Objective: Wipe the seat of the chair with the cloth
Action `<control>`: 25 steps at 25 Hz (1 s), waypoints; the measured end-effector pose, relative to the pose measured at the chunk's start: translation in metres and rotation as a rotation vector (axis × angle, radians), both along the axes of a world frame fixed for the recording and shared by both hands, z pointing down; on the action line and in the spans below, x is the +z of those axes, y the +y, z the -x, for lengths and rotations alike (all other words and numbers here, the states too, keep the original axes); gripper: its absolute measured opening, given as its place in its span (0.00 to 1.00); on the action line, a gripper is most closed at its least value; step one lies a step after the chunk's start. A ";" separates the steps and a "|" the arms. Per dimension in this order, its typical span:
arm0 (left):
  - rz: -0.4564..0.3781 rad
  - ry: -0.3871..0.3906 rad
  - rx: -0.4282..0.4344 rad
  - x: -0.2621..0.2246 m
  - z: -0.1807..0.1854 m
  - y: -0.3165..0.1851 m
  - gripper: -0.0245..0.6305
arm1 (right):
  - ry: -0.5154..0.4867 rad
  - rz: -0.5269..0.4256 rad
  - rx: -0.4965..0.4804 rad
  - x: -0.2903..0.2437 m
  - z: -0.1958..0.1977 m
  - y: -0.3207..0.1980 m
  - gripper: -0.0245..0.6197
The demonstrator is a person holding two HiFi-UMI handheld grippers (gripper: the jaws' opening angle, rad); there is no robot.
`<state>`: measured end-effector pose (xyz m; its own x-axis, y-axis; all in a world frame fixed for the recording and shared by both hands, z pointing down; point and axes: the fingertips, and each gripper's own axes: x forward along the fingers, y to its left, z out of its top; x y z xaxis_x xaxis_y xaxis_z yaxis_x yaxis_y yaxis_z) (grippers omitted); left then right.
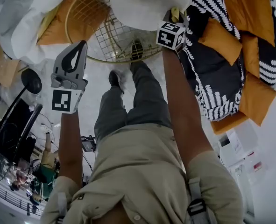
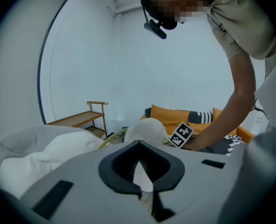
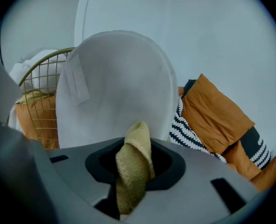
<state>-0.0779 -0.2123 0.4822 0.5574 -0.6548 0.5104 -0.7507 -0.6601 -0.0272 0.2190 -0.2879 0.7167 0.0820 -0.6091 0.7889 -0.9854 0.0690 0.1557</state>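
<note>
The chair has a round gold wire-mesh seat (image 1: 105, 36) with a white cushion (image 1: 147, 3) standing at its far side; the cushion fills the right gripper view (image 3: 119, 83). My right gripper (image 1: 175, 17) is over the seat's right rim, shut on a folded yellow-green cloth (image 3: 130, 171) that sticks up between its jaws; a bit of the cloth (image 1: 175, 14) shows above the marker cube. My left gripper (image 1: 81, 45) is held near the seat's left rim, jaws shut and holding nothing (image 2: 138, 146).
A sofa on the right carries orange cushions (image 1: 250, 13) and a black-and-white patterned throw (image 1: 217, 78). White bedding (image 1: 21, 27) and an orange cushion (image 1: 72, 17) lie left of the chair. A wooden shelf (image 2: 81, 118) stands by the far wall. My legs (image 1: 128, 101) are below the seat.
</note>
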 end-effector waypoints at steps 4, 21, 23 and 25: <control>0.017 -0.004 -0.031 0.012 0.015 0.006 0.06 | -0.062 -0.005 -0.080 0.015 0.066 -0.007 0.24; 0.067 0.004 -0.072 0.042 0.037 0.012 0.06 | -0.123 0.075 -0.257 0.050 0.172 -0.014 0.25; 0.063 0.009 -0.053 0.040 0.029 0.006 0.06 | -0.075 0.049 -0.255 0.046 0.145 -0.014 0.23; 0.061 0.015 -0.039 0.039 0.022 0.000 0.06 | -0.043 0.022 -0.235 0.040 0.113 -0.011 0.22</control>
